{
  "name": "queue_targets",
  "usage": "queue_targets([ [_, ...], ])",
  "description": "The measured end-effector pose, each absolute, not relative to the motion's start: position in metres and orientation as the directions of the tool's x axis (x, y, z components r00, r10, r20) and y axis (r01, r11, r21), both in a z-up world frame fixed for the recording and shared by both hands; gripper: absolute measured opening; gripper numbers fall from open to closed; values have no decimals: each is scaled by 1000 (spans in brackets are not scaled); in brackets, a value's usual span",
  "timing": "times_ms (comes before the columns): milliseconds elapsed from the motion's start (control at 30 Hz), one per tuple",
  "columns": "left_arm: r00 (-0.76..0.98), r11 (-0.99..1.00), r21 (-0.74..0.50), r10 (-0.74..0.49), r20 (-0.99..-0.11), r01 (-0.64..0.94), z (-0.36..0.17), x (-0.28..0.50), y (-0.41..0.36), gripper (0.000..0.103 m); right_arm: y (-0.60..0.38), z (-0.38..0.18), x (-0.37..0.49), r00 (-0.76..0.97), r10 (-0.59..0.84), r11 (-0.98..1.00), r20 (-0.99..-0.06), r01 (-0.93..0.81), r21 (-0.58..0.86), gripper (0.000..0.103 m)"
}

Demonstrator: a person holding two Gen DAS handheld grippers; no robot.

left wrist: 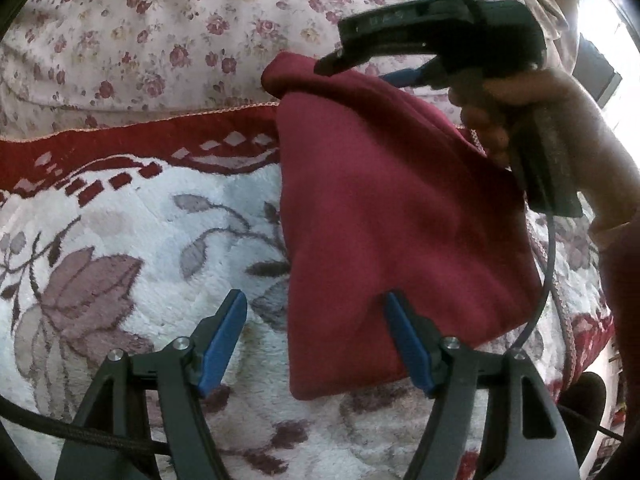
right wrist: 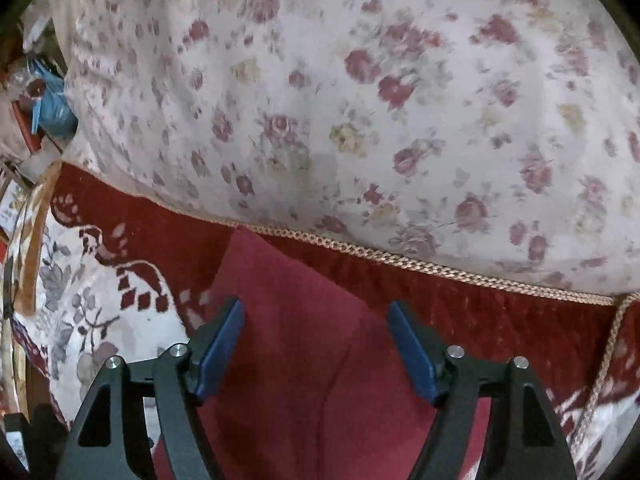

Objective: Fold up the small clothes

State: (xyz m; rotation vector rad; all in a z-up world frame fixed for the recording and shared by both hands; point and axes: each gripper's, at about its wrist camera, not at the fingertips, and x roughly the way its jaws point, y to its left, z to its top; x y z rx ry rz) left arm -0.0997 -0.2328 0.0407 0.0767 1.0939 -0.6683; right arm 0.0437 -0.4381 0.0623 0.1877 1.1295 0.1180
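Red cloth (left wrist: 400,216) lies on the blanket (left wrist: 120,240), long axis running 12 to 6. Our left gripper (left wrist: 316,340), fingers apart, straddles its near edge. Right gripper (right wrist: 316,344), fingers apart, hovers over the far end.

Maroon garment (left wrist: 400,216): matt, soft knit cloth; blanket (left wrist: 120,280) beneath the left gripper (left wrist: 316,300): plush, fuzzy pile; floral sheet (right wrist: 360,100) ahead of the right gripper (right wrist: 316,308): smooth thin cloth; gripper pads (right wrist: 224,344): matt blue plastic, black matt arms, bright metal pins.
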Motion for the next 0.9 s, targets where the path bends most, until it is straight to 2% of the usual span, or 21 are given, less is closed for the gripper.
queue_targets([
  [33, 284, 803, -267, -467, -837, 533, 40, -99, -232, 73, -439, 59, 44, 417, 191, 976, -889, 12, 215, 54],
  [67, 283, 803, -271, -470, -836, 531, 39, -99, -231, 74, -440, 57, 43, 413, 184, 977, -892, 22, 212, 21],
  [167, 268, 804, -295, -479, -836, 516, 36, -99, -228, 75, -444, 60, 34, 439, 138, 987, -888, 18, 163, 16],
  [300, 283, 805, -290, -481, -830, 517, 34, -101, -231, 75, -474, 64, 24, 487, 59, 981, -871, 132, 140, 15],
  [467, 287, 809, -260, -457, -842, 526, 36, -104, -234, 75, -478, 29, 25, 421, 83, 965, -903, 192, 178, 18],
  [500, 286, 808, -254, -453, -844, 531, 37, -105, -235, 75, -481, 32, 21, 437, 93, 955, -895, 216, 205, 21],
  [567, 296, 805, -235, -447, -844, 544, 44, -105, -234, 75, -488, 44, 12, 473, 103, 935, -875, 254, 247, 43],
  [633, 319, 807, -219, -444, -837, 548, 51, -105, -235, 75, -490, 64, -6, 509, 83, 934, -857, 261, 245, 49],
  [767, 363, 820, -188, -428, -828, 541, 59, -95, -244, 75, -484, 90, -42, 554, 81, 949, -828, 211, 234, 51],
  [900, 399, 838, -165, -409, -821, 520, 60, -82, -255, 75, -471, 82, -65, 549, 57, 969, -834, 172, 179, 51],
])
